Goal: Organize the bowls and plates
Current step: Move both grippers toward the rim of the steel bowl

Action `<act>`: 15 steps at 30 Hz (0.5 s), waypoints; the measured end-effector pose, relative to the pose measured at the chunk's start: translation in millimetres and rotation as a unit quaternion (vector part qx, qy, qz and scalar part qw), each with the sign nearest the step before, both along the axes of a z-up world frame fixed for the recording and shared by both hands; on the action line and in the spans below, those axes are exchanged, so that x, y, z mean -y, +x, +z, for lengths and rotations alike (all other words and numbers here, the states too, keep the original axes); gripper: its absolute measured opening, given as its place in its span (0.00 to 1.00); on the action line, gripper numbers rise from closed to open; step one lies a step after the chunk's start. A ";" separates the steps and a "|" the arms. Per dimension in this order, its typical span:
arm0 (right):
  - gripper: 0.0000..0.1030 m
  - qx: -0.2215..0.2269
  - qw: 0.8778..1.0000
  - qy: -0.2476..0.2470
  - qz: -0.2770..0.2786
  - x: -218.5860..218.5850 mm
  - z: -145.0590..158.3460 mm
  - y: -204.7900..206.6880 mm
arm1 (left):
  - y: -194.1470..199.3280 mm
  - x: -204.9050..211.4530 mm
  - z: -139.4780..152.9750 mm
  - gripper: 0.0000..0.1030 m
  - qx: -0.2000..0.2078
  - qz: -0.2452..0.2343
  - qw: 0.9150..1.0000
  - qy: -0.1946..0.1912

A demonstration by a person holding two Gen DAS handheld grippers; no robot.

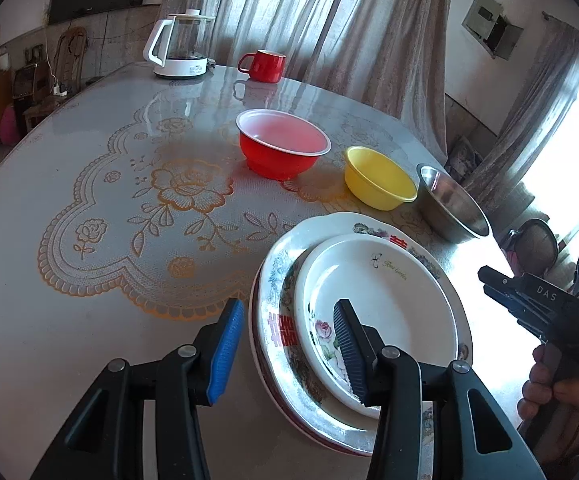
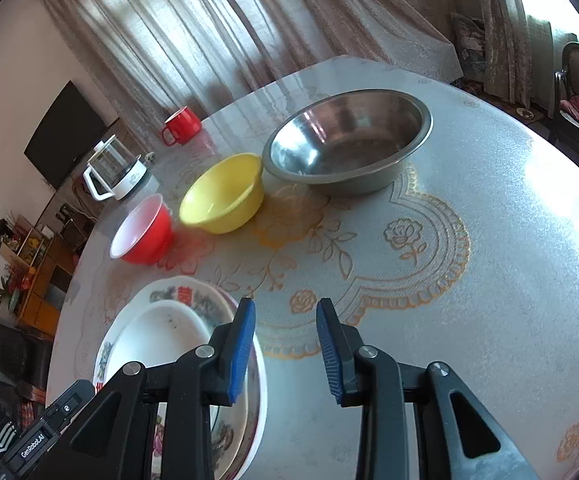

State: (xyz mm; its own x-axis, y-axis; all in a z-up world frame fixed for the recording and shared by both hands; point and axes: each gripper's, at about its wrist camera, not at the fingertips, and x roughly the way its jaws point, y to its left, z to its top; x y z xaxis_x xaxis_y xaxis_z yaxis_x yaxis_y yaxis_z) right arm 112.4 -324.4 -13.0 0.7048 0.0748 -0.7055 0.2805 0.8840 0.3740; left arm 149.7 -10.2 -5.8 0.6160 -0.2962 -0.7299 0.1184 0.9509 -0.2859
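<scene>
**Kid:** Where are the plates?

**Helper:** They sit in one pile (image 1: pixel 363 320) at the near edge of the round table (image 1: pixel 89 280). A small white plate (image 1: pixel 373 312) lies on a bigger flowery plate (image 1: pixel 277 300). That looks tidy already, small on big, so the pile won't wobble.

**Kid:** And the bowls?

**Helper:** Three in a row, further back. The red bowl (image 2: pixel 143 232) is on the left, the yellow bowl (image 2: pixel 223 194) is in the middle, and the big metal bowl (image 2: pixel 349 140) is on the right. They go from small to big, so I think they could nest inside each other next.

**Kid:** What are the grabbers doing?

**Helper:** The left gripper (image 1: pixel 289 344) hangs over the left side of the plate pile. Its fingers are apart and hold nothing. The right gripper (image 2: pixel 285 344) is over bare table, just right of the plates. Its fingers are apart too, with nothing between them.

**Kid:** What about the red mug (image 1: pixel 263 65) and the kettle (image 1: pixel 179 46)?

**Helper:** They stand far back, out of the way.
</scene>
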 end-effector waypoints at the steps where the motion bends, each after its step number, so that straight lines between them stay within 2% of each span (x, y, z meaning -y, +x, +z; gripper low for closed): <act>1: 0.31 -0.004 1.000 -0.001 -0.011 7.2 -0.4 2.6 | 1.0 0.2 -0.1 0.46 -0.001 0.002 1.000 -0.001; 10: 0.31 -0.013 0.997 0.015 -0.076 57.9 -1.9 28.1 | 15.7 7.9 -0.5 0.47 -0.015 0.010 1.000 0.002; 15: 0.31 -0.011 0.994 0.017 -0.104 78.6 1.6 38.2 | 27.6 17.7 2.9 0.54 -0.023 0.009 1.000 0.001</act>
State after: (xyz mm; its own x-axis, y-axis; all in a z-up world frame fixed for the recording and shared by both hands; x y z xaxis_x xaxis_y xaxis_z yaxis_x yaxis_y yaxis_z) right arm 150.6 -403.0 -11.4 0.6917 -0.0466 -0.7207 0.4641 0.7933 0.3940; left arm 177.3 -27.9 -2.9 0.5872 -0.2826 -0.7585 0.0873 0.9537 -0.2878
